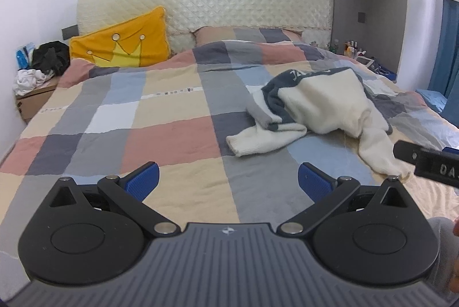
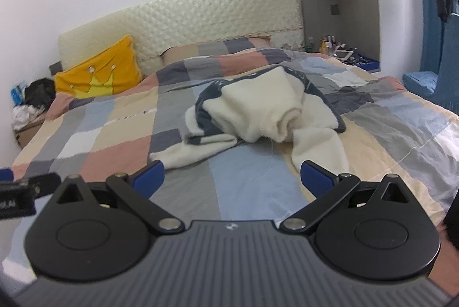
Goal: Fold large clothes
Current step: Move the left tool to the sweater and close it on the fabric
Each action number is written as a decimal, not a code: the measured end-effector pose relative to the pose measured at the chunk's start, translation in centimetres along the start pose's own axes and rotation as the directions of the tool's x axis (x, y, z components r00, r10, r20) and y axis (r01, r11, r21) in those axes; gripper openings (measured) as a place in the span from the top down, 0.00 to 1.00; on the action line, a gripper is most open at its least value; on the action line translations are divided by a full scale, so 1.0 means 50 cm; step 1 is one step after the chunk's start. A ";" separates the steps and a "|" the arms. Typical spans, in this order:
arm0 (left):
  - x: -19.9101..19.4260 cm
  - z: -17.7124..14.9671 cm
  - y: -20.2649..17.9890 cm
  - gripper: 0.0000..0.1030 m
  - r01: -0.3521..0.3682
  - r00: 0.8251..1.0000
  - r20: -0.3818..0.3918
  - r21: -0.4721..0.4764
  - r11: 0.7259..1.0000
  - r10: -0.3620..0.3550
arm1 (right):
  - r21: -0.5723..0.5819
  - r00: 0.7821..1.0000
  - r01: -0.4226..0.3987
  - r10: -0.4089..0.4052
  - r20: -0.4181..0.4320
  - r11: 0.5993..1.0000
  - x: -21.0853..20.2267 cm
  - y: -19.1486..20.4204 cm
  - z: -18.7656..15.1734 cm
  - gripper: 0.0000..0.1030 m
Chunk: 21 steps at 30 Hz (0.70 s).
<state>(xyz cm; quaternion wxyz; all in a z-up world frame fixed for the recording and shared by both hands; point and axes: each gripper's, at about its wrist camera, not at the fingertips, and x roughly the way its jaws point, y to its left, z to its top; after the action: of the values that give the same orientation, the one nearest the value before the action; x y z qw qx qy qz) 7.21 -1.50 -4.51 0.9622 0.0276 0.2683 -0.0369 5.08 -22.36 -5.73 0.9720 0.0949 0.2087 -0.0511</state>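
**Crumpled sweater on the bed, both grippers empty**

Here, in the left wrist view, the left gripper [image 1: 228, 182] hangs above the near part of the bed [image 1: 172, 132], its jaws spread wide with nothing between the blue pads [image 1: 142, 183]. The cream-and-navy sweater [image 1: 318, 112] lies bunched on the checked quilt, right of centre and beyond the jaws; one sleeve [image 1: 265, 139] trails left, the other [image 1: 378, 152] runs toward the near right. Part of the right gripper [image 1: 427, 165] enters at the right edge, just beside that second sleeve's cuff. A yellow crown cushion [image 1: 123, 43] leans against the quilted headboard [image 1: 218, 3] at far left.

In the right wrist view, the right gripper [image 2: 232, 178] likewise has its jaws fully apart and holds nothing. The sweater [image 2: 258, 109] sits straight ahead in mid-bed, with one sleeve [image 2: 318, 149] reaching almost to the right-hand pad [image 2: 317, 182]; whether they touch cannot be told. A black piece of the left gripper [image 2: 25, 189] shows at the left edge.
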 end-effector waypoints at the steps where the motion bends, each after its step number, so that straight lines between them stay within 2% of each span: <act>1: 0.011 0.004 0.000 0.00 0.006 1.000 -0.003 0.000 1.000 -0.006 | 0.015 1.000 0.009 -0.009 0.006 1.000 0.011 -0.004 0.001 0.00; 7: 0.074 0.032 -0.029 0.00 0.016 1.000 0.011 0.078 0.997 -0.017 | 0.107 0.999 0.029 -0.031 0.015 0.994 0.067 -0.024 0.018 0.00; 13: 0.148 0.063 -0.062 0.00 0.042 0.999 0.019 0.111 0.993 -0.044 | 0.193 0.999 0.051 -0.053 0.002 0.980 0.130 -0.042 0.036 0.00; 21: 0.267 0.099 -0.104 0.00 0.097 0.995 -0.002 0.097 0.991 -0.097 | 0.316 0.996 0.093 -0.087 -0.033 0.944 0.208 -0.082 0.067 0.00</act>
<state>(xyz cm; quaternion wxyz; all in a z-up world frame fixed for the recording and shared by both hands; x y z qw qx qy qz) 20.71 -7.78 -7.37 0.9571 0.0612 0.2660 -0.0968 15.25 -27.69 -7.72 0.9387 0.2409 0.2111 -0.1273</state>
